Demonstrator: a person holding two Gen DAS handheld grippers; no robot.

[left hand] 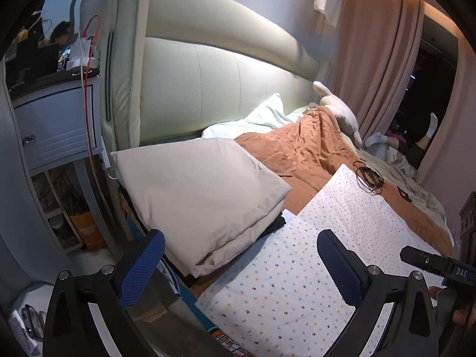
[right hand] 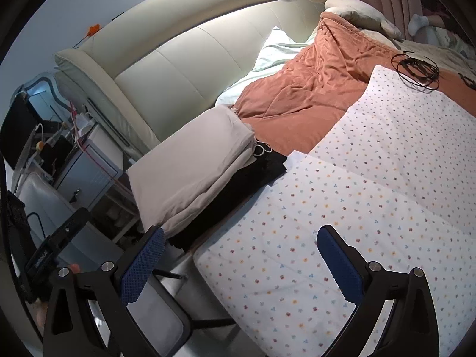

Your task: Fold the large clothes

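Both grippers hang above the near edge of the bed, angled down toward it and clear of the fabric.

The left gripper (left hand: pixel 241 263) has its jaws spread wide, with nothing between the blue pads (left hand: pixel 142 267). Below the gap lies the dotted white cloth (left hand: pixel 297 267), folded flat on the bed, and no pad touches it. At the right edge of this view the other tool's black body shows, with part of a hand (left hand: pixel 458 306) behind it.

The right gripper (right hand: pixel 241 263) is likewise spread wide and holds nothing; the same dotted white cloth (right hand: pixel 342 196) lies under and beyond its fingers, untouched. It reaches from the near edge toward the far right of the bed.

Left of the cloth sits a stack of folded beige fabric (right hand: pixel 190 166) on a black garment (right hand: pixel 267 163). Farther off lie a rumpled orange blanket (right hand: pixel 303 89), the cream padded headboard (right hand: pixel 184 62), and a coil of black cable (right hand: pixel 416 68) on the far corner of the cloth.
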